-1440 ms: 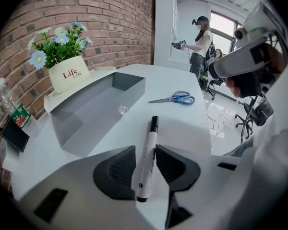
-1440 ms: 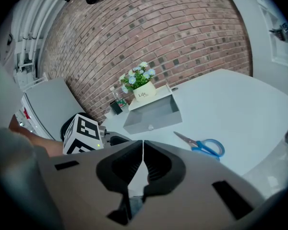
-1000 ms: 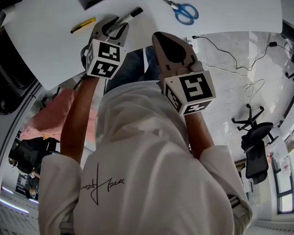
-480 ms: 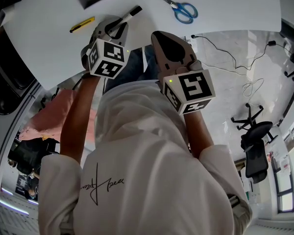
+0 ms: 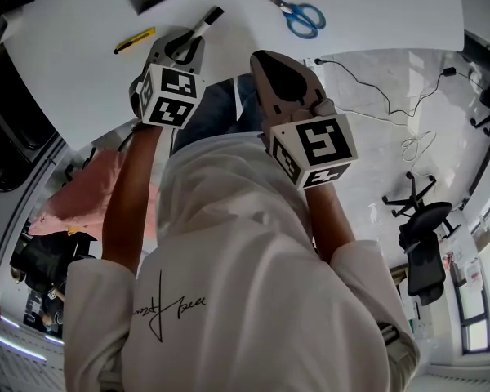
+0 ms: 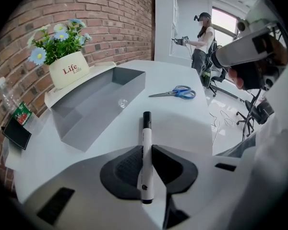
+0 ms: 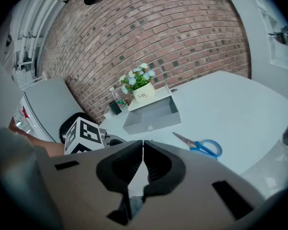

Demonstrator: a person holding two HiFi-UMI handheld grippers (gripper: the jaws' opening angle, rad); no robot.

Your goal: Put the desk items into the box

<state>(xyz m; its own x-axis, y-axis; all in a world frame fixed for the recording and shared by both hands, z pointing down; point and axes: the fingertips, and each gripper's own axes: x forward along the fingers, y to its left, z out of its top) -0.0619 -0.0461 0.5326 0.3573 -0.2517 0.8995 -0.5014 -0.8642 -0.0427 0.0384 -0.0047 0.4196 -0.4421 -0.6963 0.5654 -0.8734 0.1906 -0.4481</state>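
Observation:
A white marker with a black cap [image 6: 146,128] lies between the pads of my left gripper [image 6: 145,152], whose jaws have just been closing and now press on its barrel. Its cap points toward the grey open box [image 6: 93,107] at the left. In the head view the left gripper [image 5: 184,46] stands over the white table with the marker [image 5: 204,21] sticking out ahead of it. Blue-handled scissors [image 5: 296,13] lie to the right and a yellow pen-like item [image 5: 135,41] to the left. My right gripper [image 7: 143,162] is shut and empty near the table's front edge.
A pot of flowers [image 6: 67,70] stands behind the box, with a bottle and a black stand [image 6: 17,133] beside it against the brick wall. Another person [image 6: 201,37] stands far off. Cables [image 5: 367,88] and an office chair [image 5: 425,219] are on the floor at the right.
The left jaws have closed onto the marker, and the marker has shifted slightly left in the head view. The right gripper has stayed where it was.

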